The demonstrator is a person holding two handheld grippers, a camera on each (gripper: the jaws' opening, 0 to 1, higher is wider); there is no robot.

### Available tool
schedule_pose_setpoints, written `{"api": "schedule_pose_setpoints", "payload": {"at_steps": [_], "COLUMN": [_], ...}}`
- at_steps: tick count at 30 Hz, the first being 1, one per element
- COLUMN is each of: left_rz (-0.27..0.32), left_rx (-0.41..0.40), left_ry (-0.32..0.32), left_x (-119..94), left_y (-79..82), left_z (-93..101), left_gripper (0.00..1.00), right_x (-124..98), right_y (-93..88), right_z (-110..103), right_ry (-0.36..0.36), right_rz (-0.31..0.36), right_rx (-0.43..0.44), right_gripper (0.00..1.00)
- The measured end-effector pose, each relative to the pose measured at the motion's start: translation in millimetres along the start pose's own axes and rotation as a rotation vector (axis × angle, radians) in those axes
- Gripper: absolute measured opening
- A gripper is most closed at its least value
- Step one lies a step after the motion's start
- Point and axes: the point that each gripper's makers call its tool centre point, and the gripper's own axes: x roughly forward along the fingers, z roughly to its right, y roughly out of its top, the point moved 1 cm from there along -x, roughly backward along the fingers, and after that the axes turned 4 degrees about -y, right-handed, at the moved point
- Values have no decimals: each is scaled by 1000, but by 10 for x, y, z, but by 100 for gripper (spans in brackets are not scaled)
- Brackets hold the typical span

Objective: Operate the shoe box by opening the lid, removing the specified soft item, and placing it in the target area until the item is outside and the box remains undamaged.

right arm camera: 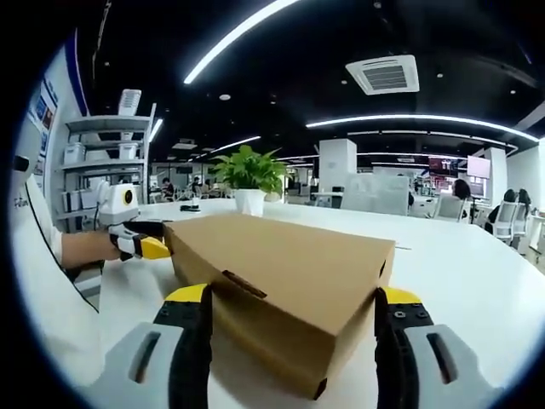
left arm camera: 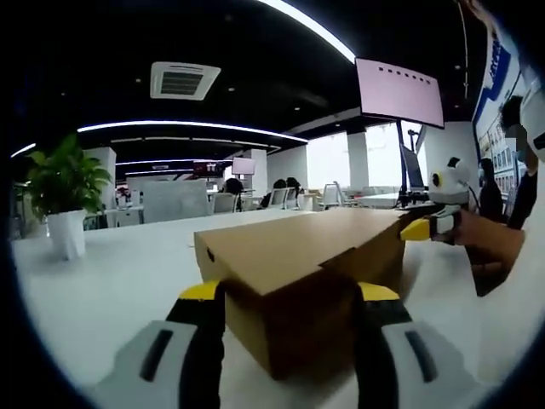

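Left gripper [left arm camera: 289, 294] has its black, yellow-tipped fingers [left arm camera: 203, 328] spread wide, straddling one end of the shoe box [left arm camera: 298, 273], gripping nothing; right gripper [right arm camera: 292, 298] brackets the opposite end the same way, fingers [right arm camera: 194, 328] parted, each tool visible at the box's far end in the other's view. That looks like steadying before the lid lifts. The box is plain matte brown cardboard, crisp-edged, lid closed, tuck tab [right arm camera: 245, 285] down, resting on the smooth white surface [right arm camera: 460, 256]. Potted plant [right arm camera: 249, 175] stands behind it.
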Motion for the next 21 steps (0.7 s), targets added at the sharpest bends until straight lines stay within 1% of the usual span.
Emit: {"api": "schedule_pose_setpoints", "payload": {"at_steps": [6, 10, 13, 17, 19, 21], "left_rz": [4, 19, 9, 11, 12, 14], "left_rx": [0, 7, 9, 10, 8, 6], "left_ry": [8, 8, 6, 0, -4, -5], "left_x": [1, -20, -20, -38, -40, -39], "left_y": [0, -6, -3, -5, -5, -5], "left_z": [9, 22, 19, 24, 22, 23], "left_gripper": [61, 61, 61, 61, 61, 61], "right_x": [-1, -26, -27, -31, -50, -58], "right_y": [12, 5, 7, 4, 3, -2], "right_z": [-3, -26, -26, -4, -44, -36], "right_ry": [-12, -14, -16, -15, -19, -24], "right_rz": [-20, -8, -11, -10, -12, -16], "right_rx": [1, 0, 0, 0, -1, -2], "right_gripper": [78, 78, 78, 78, 78, 78]}}
